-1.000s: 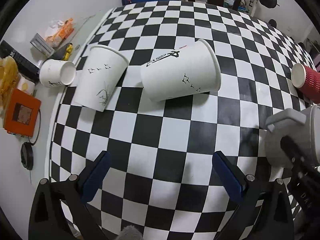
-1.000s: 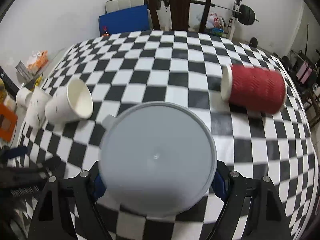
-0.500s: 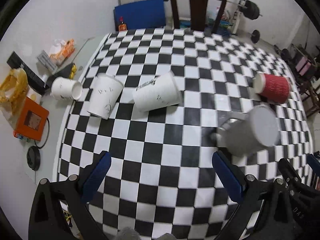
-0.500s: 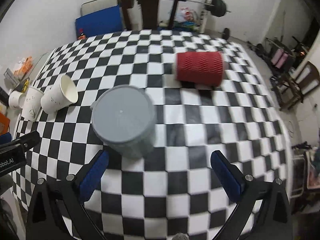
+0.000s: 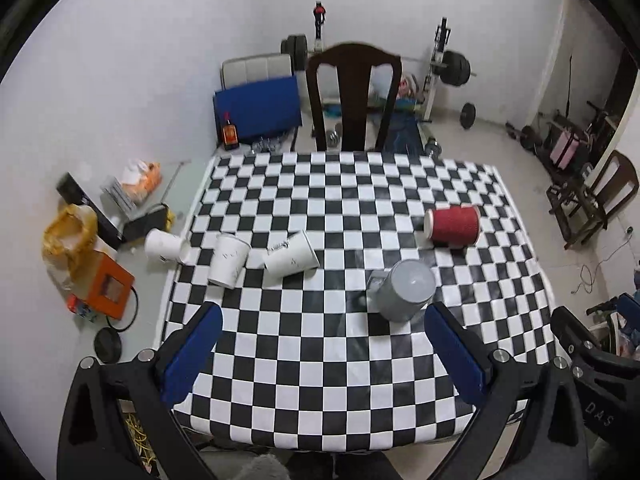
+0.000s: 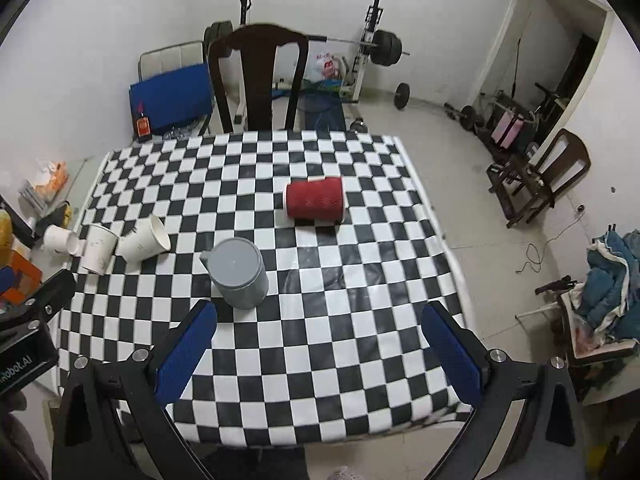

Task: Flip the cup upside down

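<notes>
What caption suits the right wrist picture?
Grey cup upside down on checkered table, open right claw above; red cup lying sideways.

near table (image 6: 320, 360): bare | centre: grey cup (image 6: 239, 274) | far: red cup (image 6: 315, 202) | left: paper cups (image 6: 142, 243)

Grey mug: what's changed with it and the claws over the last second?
The right claw has let go of the grey mug, which now stands upside down on the checkered table. Both claws have pulled back and up, open; the left claw holds nothing either. The red cup and the three white cups stayed on their sides where they were.
</notes>
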Demonstrator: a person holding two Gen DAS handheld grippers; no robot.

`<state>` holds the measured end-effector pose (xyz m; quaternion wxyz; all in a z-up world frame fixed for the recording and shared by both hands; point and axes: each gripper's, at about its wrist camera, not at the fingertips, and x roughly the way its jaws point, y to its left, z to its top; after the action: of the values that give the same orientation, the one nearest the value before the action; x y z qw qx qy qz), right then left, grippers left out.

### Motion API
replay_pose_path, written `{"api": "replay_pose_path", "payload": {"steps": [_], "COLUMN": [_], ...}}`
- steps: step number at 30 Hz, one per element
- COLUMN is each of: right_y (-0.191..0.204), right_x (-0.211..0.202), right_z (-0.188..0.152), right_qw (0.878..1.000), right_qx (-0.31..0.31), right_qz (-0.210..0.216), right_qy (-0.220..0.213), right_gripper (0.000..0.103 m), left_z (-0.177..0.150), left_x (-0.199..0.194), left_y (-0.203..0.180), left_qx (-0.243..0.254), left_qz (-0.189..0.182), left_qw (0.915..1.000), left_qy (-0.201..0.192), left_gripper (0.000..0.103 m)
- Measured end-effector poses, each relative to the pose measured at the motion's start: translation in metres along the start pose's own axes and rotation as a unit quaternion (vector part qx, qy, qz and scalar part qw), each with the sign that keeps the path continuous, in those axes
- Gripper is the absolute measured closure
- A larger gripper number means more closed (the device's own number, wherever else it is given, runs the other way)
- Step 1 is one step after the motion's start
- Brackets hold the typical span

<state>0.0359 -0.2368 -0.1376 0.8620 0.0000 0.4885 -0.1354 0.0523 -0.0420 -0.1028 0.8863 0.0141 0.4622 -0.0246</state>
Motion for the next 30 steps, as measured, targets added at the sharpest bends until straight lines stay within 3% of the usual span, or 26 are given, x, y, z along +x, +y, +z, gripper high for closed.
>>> {"api": "replay_pose_path", "payload": {"steps": [5,13,30], "right_y": [-0.008,-0.017,-0.017], "right_x": [-0.051,-0.098,-0.119], "right_z": [0.006,0.008,0.000], "right_qw": [1.000,1.000,1.000], "right_qx": [0.000,0.010,-0.004], "right_qz": [-0.015,0.007,0.011], "right_qy": [-0.023,-0.026,-0.007], "right_gripper": [0.000,0.000,0.000], "left_z": [0.003,-0.007,-0.016], "left_x": [-0.034,-0.063,-0.078], "left_y": [-0.001,0.001,0.006], "left_qx": [-0.005,-0.010,-0.015], "left_qz": [0.004,0.001,0.017], "left_qw": [1.0000,0.9999,0.9993], "left_qy": [-0.007,0.013,0.030], "left_gripper": [0.000,0.000,0.000]}}
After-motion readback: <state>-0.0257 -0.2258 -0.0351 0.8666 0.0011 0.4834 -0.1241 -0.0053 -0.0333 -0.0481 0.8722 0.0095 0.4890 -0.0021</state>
